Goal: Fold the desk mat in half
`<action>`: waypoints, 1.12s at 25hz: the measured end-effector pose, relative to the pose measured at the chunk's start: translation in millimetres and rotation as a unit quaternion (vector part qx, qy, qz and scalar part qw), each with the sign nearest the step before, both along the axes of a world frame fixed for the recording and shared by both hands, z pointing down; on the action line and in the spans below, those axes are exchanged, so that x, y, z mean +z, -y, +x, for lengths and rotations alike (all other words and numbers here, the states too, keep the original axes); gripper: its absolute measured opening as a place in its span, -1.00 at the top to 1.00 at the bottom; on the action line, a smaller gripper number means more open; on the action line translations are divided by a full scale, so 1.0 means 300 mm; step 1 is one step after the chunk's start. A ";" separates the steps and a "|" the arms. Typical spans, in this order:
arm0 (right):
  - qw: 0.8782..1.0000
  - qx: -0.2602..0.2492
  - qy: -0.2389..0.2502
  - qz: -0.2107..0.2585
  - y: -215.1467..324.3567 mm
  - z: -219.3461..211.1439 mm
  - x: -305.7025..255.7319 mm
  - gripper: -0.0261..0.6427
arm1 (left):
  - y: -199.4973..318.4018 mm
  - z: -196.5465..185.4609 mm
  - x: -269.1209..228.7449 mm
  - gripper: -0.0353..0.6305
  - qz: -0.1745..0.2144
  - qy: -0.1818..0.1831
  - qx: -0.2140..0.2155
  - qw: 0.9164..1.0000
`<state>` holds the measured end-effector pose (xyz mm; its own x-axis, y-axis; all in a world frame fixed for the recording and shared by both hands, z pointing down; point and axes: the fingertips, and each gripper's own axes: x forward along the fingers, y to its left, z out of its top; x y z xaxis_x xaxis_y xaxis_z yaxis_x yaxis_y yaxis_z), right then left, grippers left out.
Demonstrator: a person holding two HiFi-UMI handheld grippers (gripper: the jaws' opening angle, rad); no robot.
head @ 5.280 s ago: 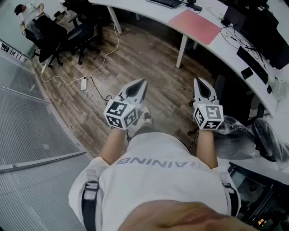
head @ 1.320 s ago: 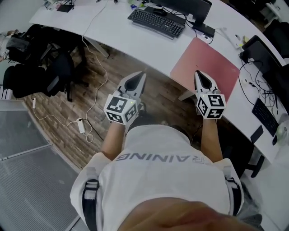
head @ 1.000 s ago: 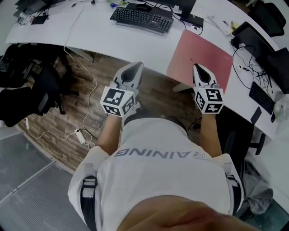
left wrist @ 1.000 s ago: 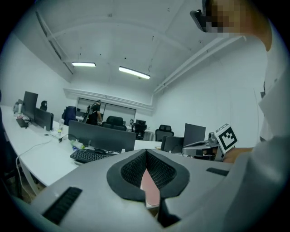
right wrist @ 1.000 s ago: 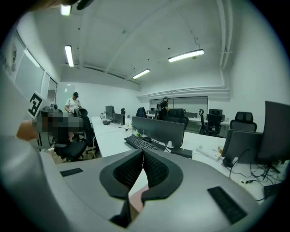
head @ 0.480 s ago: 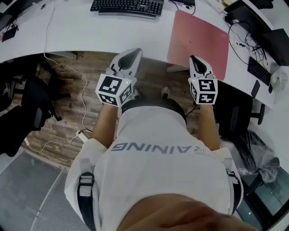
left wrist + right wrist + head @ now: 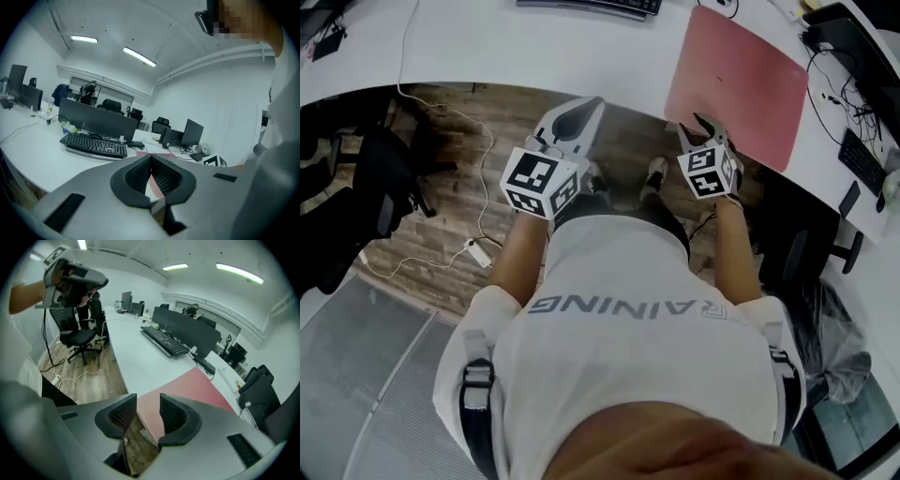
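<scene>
Pink desk mat (image 7: 741, 80) lies flat and unfolded on the white surface (image 7: 534, 56), upper right of the head view.
Its near edge runs along the surface's front edge, with bare white to its left. The right hand-held gripper (image 7: 700, 124) sits by the mat's near left corner — jaws just opened, spread, nothing between them. The left hand-held gripper (image 7: 584, 111) is pressed together and empty, over wooden floor (image 7: 441, 187).

An open-plan office: long white desks (image 7: 534, 56) with keyboards (image 7: 93, 144), monitors (image 7: 96, 123) (rows of them) and swivel chairs (image 7: 77, 336).
</scene>
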<state>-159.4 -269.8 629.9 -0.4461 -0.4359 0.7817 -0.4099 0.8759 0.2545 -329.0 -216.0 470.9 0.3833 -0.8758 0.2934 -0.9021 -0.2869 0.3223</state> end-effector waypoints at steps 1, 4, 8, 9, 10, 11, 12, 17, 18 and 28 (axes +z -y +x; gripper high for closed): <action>1.000 -0.016 -0.011 -0.007 -0.004 -0.004 0.045 0.42 | -0.003 0.005 0.016 0.81 -0.008 -0.001 -0.005 1.000; 0.997 -0.059 -0.039 -0.019 -0.004 -0.018 0.163 0.42 | -0.014 0.014 0.060 0.81 -0.033 0.003 -0.020 0.999; 0.990 -0.116 -0.076 -0.010 0.000 -0.034 0.289 0.42 | -0.036 0.008 0.104 0.81 -0.057 0.007 -0.047 0.997; 0.987 -0.134 -0.086 0.000 -0.002 -0.038 0.316 0.42 | -0.042 0.005 0.114 0.81 -0.062 0.006 -0.055 0.997; 0.984 -0.152 -0.097 0.010 -0.005 -0.041 0.342 0.42 | -0.047 0.004 0.123 0.81 -0.067 0.005 -0.062 0.996; 0.980 -0.167 -0.106 0.019 -0.009 -0.042 0.365 0.42 | -0.051 0.004 0.130 0.81 -0.071 0.004 -0.068 0.995; 0.978 -0.177 -0.111 0.026 -0.010 -0.043 0.383 0.42 | -0.052 0.005 0.136 0.81 -0.073 0.003 -0.074 0.995; 0.981 -0.171 -0.095 0.017 0.008 -0.040 0.389 0.42 | -0.061 0.008 0.154 0.81 -0.082 -0.003 -0.088 0.993; 0.980 -0.173 -0.093 0.008 0.015 -0.042 0.387 0.38 | -0.060 0.006 0.157 0.81 -0.082 -0.004 -0.090 0.993; 0.980 -0.186 -0.065 -0.038 0.048 -0.047 0.311 0.31 | -0.082 -0.035 0.137 0.81 -0.078 -0.006 -0.108 0.991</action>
<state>-173.4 -284.1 723.1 -0.4577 -0.1998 0.8664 -0.0271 0.9771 0.2110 -339.4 -191.4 511.9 0.1956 -0.8821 0.4285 -0.9332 -0.0330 0.3579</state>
